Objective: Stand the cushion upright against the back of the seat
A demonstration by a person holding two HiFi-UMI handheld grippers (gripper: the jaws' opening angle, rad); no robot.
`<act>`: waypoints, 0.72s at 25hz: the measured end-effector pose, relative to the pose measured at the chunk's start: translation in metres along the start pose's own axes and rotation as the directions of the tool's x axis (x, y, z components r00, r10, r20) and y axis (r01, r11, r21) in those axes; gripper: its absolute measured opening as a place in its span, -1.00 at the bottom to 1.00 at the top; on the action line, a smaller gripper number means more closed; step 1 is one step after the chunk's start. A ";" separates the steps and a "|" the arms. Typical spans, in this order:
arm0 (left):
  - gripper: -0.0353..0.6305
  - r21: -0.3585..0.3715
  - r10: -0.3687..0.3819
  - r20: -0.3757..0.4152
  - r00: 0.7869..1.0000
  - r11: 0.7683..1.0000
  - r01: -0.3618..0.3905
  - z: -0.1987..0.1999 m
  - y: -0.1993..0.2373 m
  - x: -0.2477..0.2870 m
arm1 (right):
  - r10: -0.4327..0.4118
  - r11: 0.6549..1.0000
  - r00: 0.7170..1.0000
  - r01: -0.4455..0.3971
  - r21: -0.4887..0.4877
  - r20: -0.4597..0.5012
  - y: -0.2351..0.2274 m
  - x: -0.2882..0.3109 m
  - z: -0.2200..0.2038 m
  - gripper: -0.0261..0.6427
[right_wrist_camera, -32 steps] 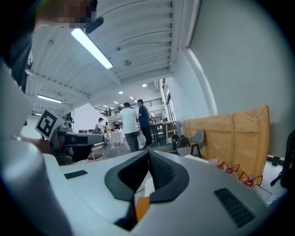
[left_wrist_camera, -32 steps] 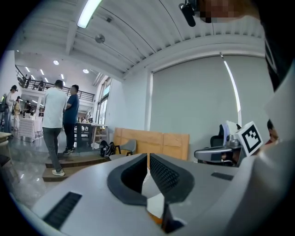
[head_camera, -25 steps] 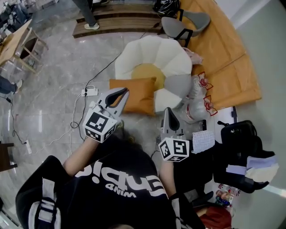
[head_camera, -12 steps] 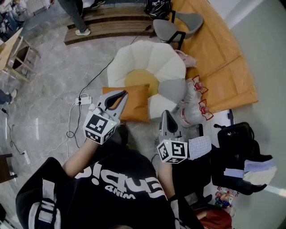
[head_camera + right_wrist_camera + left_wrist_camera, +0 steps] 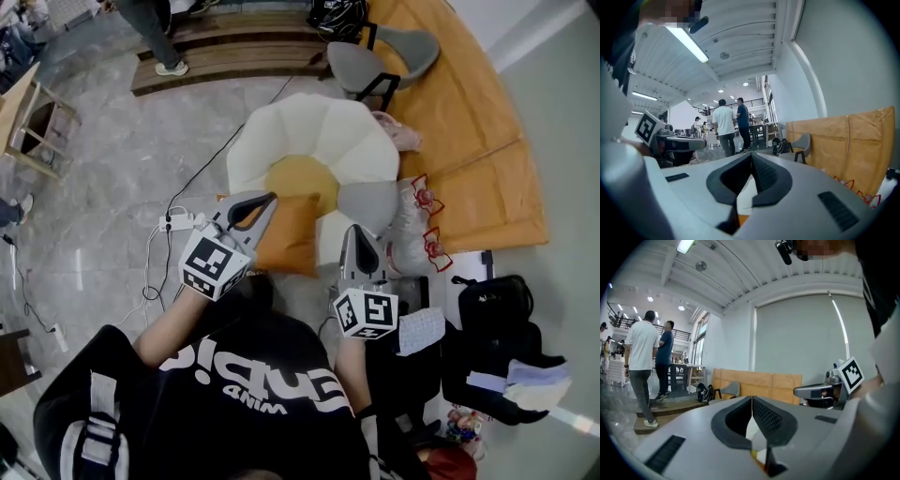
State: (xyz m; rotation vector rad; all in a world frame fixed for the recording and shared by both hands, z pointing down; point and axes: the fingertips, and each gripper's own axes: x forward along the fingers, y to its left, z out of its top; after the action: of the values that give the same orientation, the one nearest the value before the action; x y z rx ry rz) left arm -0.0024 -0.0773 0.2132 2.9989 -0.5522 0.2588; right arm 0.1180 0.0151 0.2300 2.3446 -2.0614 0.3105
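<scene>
An orange cushion (image 5: 291, 230) lies flat on the floor at the front of a flower-shaped seat (image 5: 309, 136) with white petals and a yellow middle. My left gripper (image 5: 267, 199) is shut and empty, its tips over the cushion's near left part. To the right, my right gripper (image 5: 352, 231) is shut and empty too, its tips by the seat's front petals just right of the cushion. In the left gripper view the shut left gripper (image 5: 752, 398) hides most of the seat; the right gripper view shows the shut right gripper (image 5: 751, 154) the same way.
A grey chair (image 5: 380, 56) stands beyond the seat by wooden panels (image 5: 469, 141). A power strip (image 5: 178, 221) and cables lie on the floor at left. Bags (image 5: 412, 225) sit right of the seat, a black bag (image 5: 492, 309) further right. A person (image 5: 150, 28) walks at the back.
Both grippers have moved forward toward the seat and cushion; the seat now sits closer below me. Both stay shut.
</scene>
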 end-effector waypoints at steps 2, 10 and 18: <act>-0.87 -0.003 -0.011 0.003 1.000 1.000 0.011 0.003 0.020 0.007 | -0.013 1.000 1.000 0.013 -0.020 0.018 0.006 0.020 0.011 -0.86; -0.87 0.014 -0.113 0.054 0.992 0.994 0.113 0.014 0.056 0.054 | -0.057 0.997 0.998 0.058 -0.054 0.012 -0.002 0.061 0.025 -0.86; -0.87 -0.009 -0.177 -0.001 0.984 0.984 0.176 -0.003 0.050 0.100 | -0.084 0.996 0.996 0.085 0.034 -0.030 -0.041 0.086 0.001 -0.86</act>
State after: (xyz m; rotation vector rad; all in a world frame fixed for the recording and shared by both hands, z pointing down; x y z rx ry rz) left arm 0.0713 -0.1583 0.2364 3.0131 -0.2833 0.2459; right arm 0.1685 -0.0639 0.2474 2.4241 -1.9539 0.3792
